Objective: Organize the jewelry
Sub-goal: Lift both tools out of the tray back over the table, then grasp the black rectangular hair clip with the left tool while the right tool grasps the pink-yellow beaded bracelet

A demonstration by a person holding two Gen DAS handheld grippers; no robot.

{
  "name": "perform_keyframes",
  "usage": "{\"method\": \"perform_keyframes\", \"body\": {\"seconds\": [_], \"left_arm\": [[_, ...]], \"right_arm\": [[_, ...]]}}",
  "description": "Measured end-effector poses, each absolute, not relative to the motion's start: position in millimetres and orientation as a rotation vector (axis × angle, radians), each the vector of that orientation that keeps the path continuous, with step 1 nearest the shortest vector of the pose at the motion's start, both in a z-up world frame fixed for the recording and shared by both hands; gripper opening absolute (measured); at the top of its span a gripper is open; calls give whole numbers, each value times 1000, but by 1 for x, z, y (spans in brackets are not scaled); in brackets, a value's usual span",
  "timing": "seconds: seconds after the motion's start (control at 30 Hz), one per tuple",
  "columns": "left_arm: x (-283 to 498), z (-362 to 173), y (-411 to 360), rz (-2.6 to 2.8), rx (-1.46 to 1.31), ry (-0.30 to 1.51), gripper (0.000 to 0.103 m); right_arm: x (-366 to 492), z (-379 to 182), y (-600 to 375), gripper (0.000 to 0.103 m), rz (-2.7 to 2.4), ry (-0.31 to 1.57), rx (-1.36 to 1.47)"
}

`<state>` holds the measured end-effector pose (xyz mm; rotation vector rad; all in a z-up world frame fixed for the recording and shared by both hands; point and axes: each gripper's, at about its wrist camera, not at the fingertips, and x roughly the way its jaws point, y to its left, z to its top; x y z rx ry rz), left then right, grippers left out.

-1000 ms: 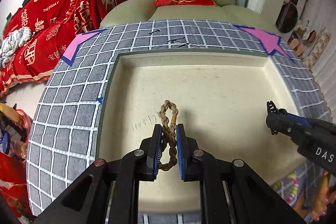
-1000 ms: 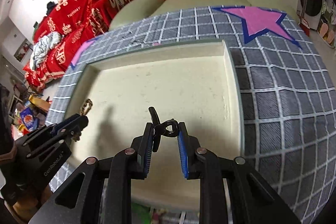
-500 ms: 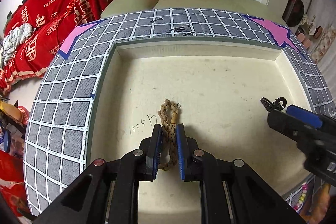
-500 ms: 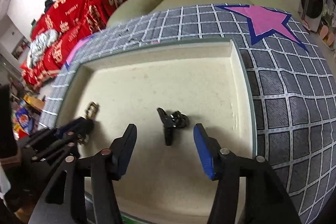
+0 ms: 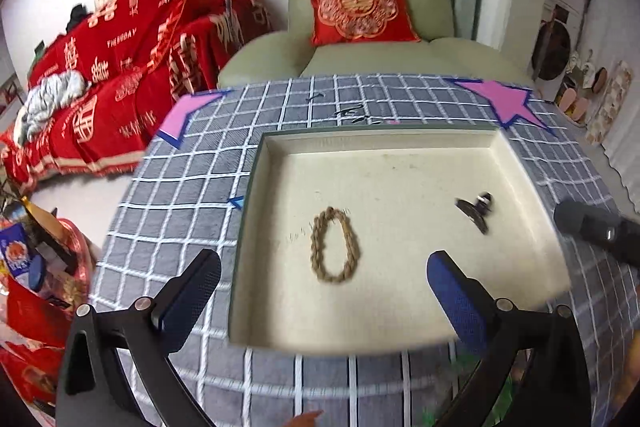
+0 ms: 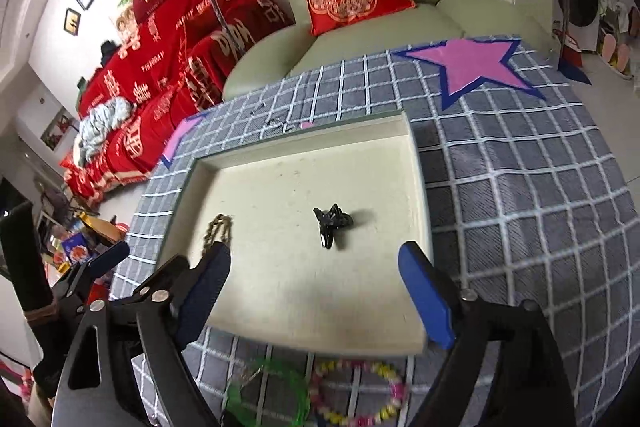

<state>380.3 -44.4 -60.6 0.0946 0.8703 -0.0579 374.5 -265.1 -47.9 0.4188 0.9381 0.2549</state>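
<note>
Seen from two wrist cameras, centre frame: a cream tray point(image 5: 256, 227) on a grey checked cloth point(image 5: 180, 195), holding two pieces of jewelry. Just released, at the middle of the left view: a braided rope bracelet point(image 5: 334, 245), lying flat as an open loop, clear of the left gripper point(image 5: 324, 283), whose jaws have just been opening and now stand wide with nothing pressed between them. Likewise let go, right of centre in that view: a small black clip point(image 5: 474, 213), loose on the tray floor ahead of the right gripper point(image 6: 314, 287), jaws also spread apart and empty after opening. Compared with a second ago, both pieces no longer pinched but resting on the tray, both tools pulled back and higher. Probable meaning: two items delivered, hands free for the next.

Shown only in the right view, bottom edge: a green hoop point(image 6: 276, 391) and a multicoloured bead bracelet point(image 6: 360, 391) on the cloth outside the tray, seemingly not yet sorted. Shown whole only in the left view: the rope bracelet, half hidden in the right by a finger.
</note>
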Motion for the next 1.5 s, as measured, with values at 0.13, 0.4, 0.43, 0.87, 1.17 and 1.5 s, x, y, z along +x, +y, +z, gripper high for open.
{"method": "perform_keyframes", "body": {"seconds": [0.13,0.4,0.43,0.87,1.17,1.5], "left_arm": [[342,-48,-40,-84,86,859,103],[267,-53,-31,-101,42,911,103],[260,-56,-30,-99,37,917,103],[211,-91,-56,-146,139,992,103],[210,-113,-62,-137,128,1043,103],[225,-126,-69,-116,119,1070,103]], "right_arm": [[342,-31,-278,103,265,877,431],[271,-2,-290,103,269,826,415],[265,-3,-290,103,275,851,410],[172,-42,-272,103,280,996,228],[146,-65,-266,103,267,1051,178],[204,-75,-290,103,168,1068,263]]}}
